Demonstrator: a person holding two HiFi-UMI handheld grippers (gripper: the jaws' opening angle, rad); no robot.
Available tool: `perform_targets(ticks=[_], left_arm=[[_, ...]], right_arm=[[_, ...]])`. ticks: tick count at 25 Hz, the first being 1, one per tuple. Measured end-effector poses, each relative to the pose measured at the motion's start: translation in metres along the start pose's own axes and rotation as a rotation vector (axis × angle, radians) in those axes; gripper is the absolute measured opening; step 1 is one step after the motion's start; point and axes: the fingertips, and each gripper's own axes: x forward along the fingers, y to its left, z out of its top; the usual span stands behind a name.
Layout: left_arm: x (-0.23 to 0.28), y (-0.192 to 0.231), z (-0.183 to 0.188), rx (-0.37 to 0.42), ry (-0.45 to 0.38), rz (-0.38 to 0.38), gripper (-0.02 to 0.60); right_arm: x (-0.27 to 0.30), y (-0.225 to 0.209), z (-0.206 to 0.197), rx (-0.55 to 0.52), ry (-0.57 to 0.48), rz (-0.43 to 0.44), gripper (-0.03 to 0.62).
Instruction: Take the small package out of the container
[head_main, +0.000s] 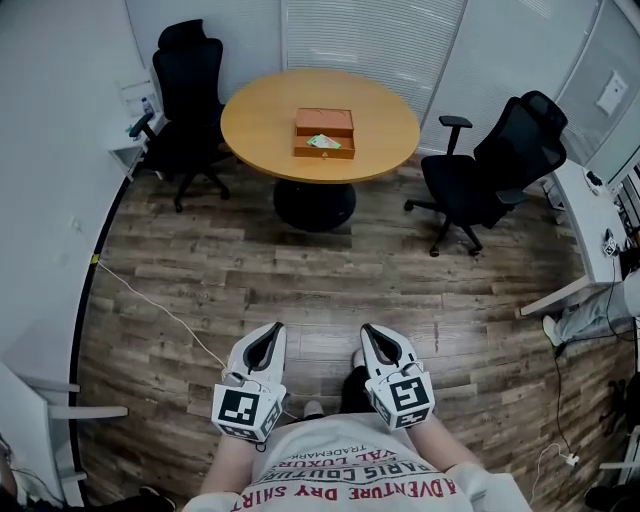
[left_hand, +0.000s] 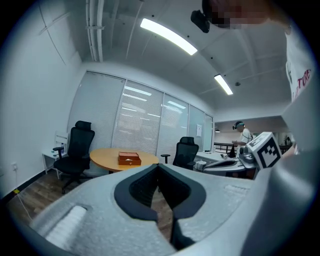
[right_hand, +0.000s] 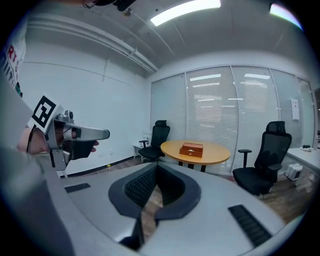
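Observation:
A wooden box (head_main: 324, 133), the container, sits open on a round wooden table (head_main: 260, 125) across the room. A small green-and-white package (head_main: 323, 142) lies in its front compartment. My left gripper (head_main: 272, 330) and right gripper (head_main: 369, 331) are held low over the floor, close to my body and far from the table. Both point toward the table. Each has its jaw tips touching with nothing between them. The box (left_hand: 129, 158) looks small and distant in the left gripper view. It is just as small in the right gripper view, where the box (right_hand: 192, 149) sits past the right gripper (right_hand: 156, 166).
A black office chair (head_main: 187, 95) stands left of the table and another black chair (head_main: 500, 165) stands to its right. A white desk (head_main: 590, 230) runs along the right wall, with a seated person's legs (head_main: 590, 315) beside it. A thin cable (head_main: 160, 305) crosses the wooden floor on the left.

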Motion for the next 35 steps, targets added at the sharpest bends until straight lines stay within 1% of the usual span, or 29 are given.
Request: perform_targets(ticks=[5,8,12,18,22,27,30,33,35], left_arm=[[0.036,0.011,-0.002,0.003,0.023,0.034,0.011],[0.062,0.021,-0.001,0.006,0.038,0.066,0.011],[0.114,0.039,0.017,0.016,0.036,0.113,0.011],[0.2,0.055,0.048,0.022,0.012,0.171,0.011],[0.267,0.054,0.062,0.027,0.007,0.174,0.011],[0.329,0.051,0.066,0.034,0.022,0.167,0.011],[0.352,0.061,0.062,0.025,0.046,0.171,0.011],[0.372,0.082,0.059,0.008,0.056,0.183,0.011],[0.387,0.092,0.056,0.0,0.058,0.169,0.011]], right_arm=[[0.035,-0.031,-0.008,0.017,0.027,0.023,0.008],[0.064,-0.052,-0.005,0.035,0.039,0.054,0.008],[0.112,-0.092,0.016,0.015,0.021,0.1,0.008],[0.173,-0.166,0.049,-0.016,-0.004,0.144,0.008],[0.204,-0.226,0.064,-0.014,-0.012,0.137,0.008],[0.236,-0.285,0.06,0.007,0.015,0.122,0.008],[0.253,-0.306,0.057,0.026,0.036,0.11,0.008],[0.277,-0.316,0.059,0.027,0.045,0.108,0.008],[0.294,-0.321,0.059,0.024,0.052,0.103,0.008]])
